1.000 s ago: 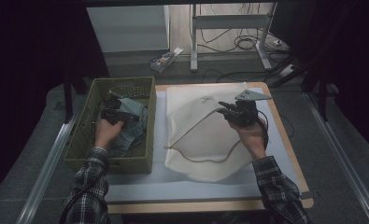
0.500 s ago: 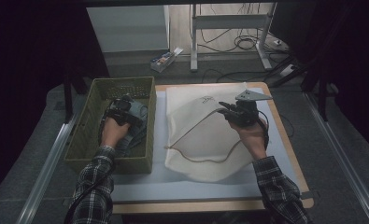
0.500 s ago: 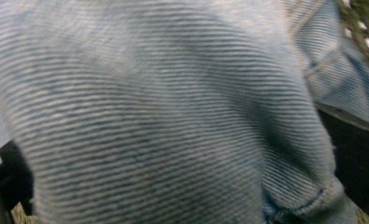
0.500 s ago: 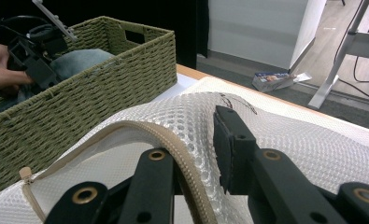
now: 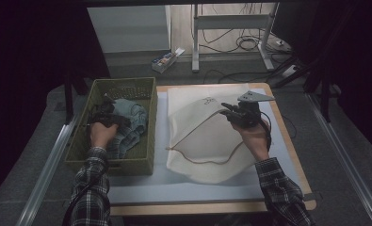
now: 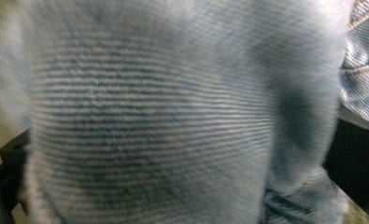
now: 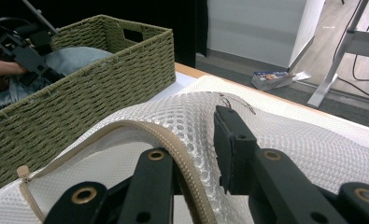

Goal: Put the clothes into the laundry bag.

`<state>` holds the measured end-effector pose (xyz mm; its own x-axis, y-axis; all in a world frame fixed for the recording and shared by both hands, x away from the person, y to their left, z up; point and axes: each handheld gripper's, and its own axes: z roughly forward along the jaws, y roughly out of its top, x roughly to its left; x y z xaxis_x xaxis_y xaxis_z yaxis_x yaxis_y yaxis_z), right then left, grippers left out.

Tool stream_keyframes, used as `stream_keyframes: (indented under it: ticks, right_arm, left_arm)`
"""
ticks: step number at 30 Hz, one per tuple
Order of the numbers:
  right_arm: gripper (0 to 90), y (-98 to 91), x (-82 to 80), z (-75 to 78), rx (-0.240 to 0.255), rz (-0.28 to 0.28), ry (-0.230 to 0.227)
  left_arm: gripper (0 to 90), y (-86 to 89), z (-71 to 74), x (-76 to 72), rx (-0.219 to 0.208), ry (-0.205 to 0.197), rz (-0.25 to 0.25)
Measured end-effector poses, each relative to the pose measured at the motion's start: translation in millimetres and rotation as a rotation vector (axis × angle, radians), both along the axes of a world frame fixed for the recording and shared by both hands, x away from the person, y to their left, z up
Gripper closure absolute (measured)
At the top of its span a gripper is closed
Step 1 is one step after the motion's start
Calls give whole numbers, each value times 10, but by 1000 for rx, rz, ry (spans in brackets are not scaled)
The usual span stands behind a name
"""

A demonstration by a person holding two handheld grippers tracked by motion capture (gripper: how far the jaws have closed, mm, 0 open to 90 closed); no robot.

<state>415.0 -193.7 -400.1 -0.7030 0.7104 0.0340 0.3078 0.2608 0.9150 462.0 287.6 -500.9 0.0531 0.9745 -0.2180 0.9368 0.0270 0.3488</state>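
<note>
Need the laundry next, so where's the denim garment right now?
In the high view, the denim garment lies inside the green woven basket, left of the mesh bag.

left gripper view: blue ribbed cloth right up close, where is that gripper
observer: the left gripper is down inside the green woven basket, on the denim garment.
operator: what's the other hand doing
observer: the right gripper has its fingers closed on the zip edge of the white mesh bag, holding that edge raised.
operator: is the bag near the basket
observer: yes, in the high view it lies flat right beside the basket, on the basket's right.
</note>
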Motion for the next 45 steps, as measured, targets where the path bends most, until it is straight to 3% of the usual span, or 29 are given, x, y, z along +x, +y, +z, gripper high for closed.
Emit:
stream_keyframes:
  ticks: [5, 7, 14, 20, 23, 29, 35, 45]
  right_arm:
    - [746, 4, 4, -4, 2, -1, 1]
    - [746, 6, 5, -5, 0, 0, 1]
    - [746, 5, 2, -7, 0, 1, 1]
    - [745, 18, 3, -16, -2, 2, 3]
    - [745, 25, 4, -21, -5, 4, 3]
    - [746, 26, 4, -26, -5, 5, 7]
    - [746, 12, 10, -25, -1, 2, 10]
    - [747, -4, 14, -20, 0, 0, 9]
  left_arm:
    - [0, -240, -30, 56, -15, 35, -99]
    - [0, -316, -42, 75, 26, 45, -122]
    - [0, -293, -109, 112, 27, 59, -109]
    - [0, -365, -106, 141, 86, 87, -139]
    - [90, -356, -68, 133, 84, 83, -146]
    - [477, -297, 3, 101, 44, 56, -145]
    - [541, -284, 25, 98, 31, 46, -164]
    - [560, -309, 125, 66, 64, -10, -185]
